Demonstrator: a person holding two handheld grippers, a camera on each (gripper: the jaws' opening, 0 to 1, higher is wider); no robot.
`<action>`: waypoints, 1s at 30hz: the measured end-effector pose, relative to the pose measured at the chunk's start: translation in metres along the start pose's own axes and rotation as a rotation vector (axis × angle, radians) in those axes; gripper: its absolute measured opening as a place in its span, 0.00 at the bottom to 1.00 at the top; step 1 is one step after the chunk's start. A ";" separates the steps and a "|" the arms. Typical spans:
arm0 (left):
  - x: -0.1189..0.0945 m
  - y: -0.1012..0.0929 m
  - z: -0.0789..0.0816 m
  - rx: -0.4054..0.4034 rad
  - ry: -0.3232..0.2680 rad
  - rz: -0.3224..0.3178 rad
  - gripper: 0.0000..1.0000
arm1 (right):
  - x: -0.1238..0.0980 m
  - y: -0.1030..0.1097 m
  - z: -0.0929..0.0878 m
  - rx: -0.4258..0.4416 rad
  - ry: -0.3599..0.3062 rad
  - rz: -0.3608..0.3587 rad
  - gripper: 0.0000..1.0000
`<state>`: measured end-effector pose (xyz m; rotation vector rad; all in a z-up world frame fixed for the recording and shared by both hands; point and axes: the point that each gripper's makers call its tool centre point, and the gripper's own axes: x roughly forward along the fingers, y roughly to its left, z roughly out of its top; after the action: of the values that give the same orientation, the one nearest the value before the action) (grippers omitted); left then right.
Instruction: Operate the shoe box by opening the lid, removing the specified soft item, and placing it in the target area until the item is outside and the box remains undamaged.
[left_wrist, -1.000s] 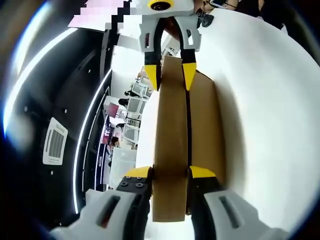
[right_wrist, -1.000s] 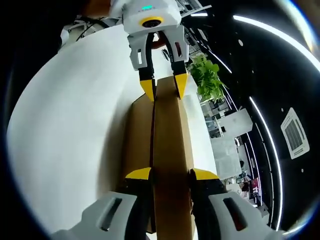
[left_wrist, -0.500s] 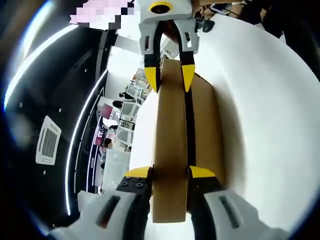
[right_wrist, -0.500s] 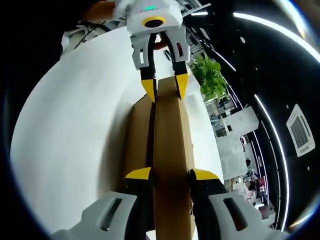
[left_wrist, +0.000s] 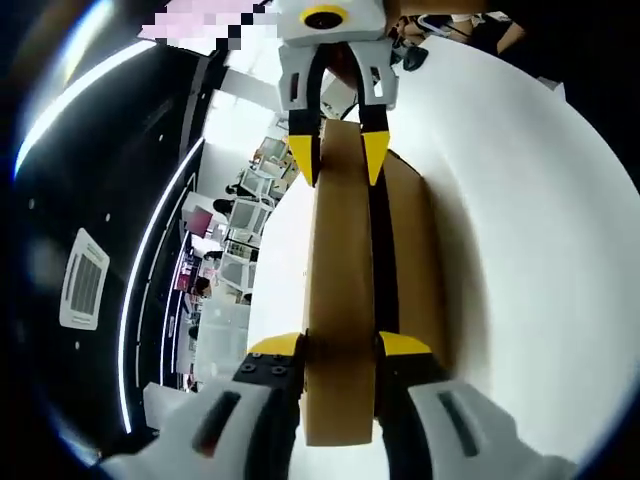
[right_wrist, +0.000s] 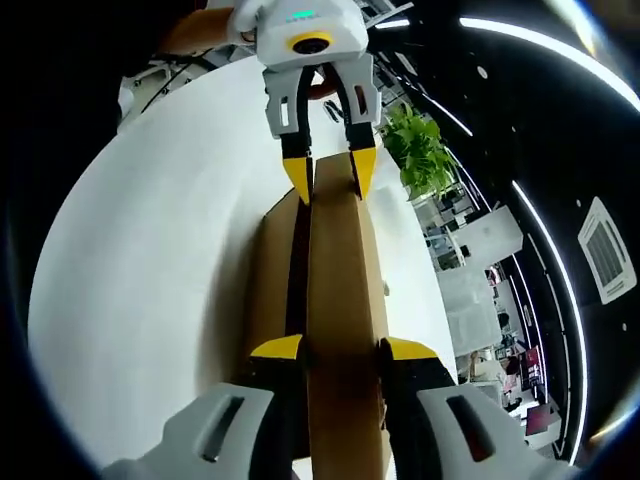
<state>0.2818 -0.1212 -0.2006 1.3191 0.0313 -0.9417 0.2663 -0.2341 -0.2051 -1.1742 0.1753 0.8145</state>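
A brown cardboard shoe box lid (left_wrist: 340, 260) stands on edge between both grippers, one at each end. My left gripper (left_wrist: 340, 345) is shut on its near end in the left gripper view, and the right gripper (left_wrist: 338, 165) clamps the far end. In the right gripper view my right gripper (right_wrist: 338, 348) is shut on the lid (right_wrist: 335, 270), with the left gripper (right_wrist: 329, 183) at the far end. The box body (left_wrist: 412, 270) lies beside the lid on the white table (left_wrist: 530, 250), a dark gap between them. The box body (right_wrist: 268, 290) hides its contents.
The round white table (right_wrist: 150, 260) spreads wide on one side of the box. A green plant (right_wrist: 415, 150) stands beyond the table edge. Office desks (left_wrist: 240, 230) and a dark ceiling with light strips lie farther off.
The lid has tipped slightly farther from the box body, so the dark gap looks wider. Both views have rolled a little with the hands. Both grips are unchanged.
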 end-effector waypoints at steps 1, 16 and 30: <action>0.000 0.000 0.000 0.000 -0.001 -0.003 0.28 | 0.000 0.000 0.000 -0.001 0.001 0.001 0.29; -0.002 0.009 0.002 -0.005 -0.020 -0.053 0.28 | -0.004 -0.010 0.004 0.022 -0.010 0.012 0.29; 0.001 0.019 -0.003 0.010 -0.013 -0.042 0.28 | -0.002 -0.015 0.009 0.013 0.001 -0.011 0.29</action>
<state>0.2950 -0.1201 -0.1865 1.3258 0.0441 -0.9869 0.2722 -0.2297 -0.1892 -1.1625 0.1742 0.8021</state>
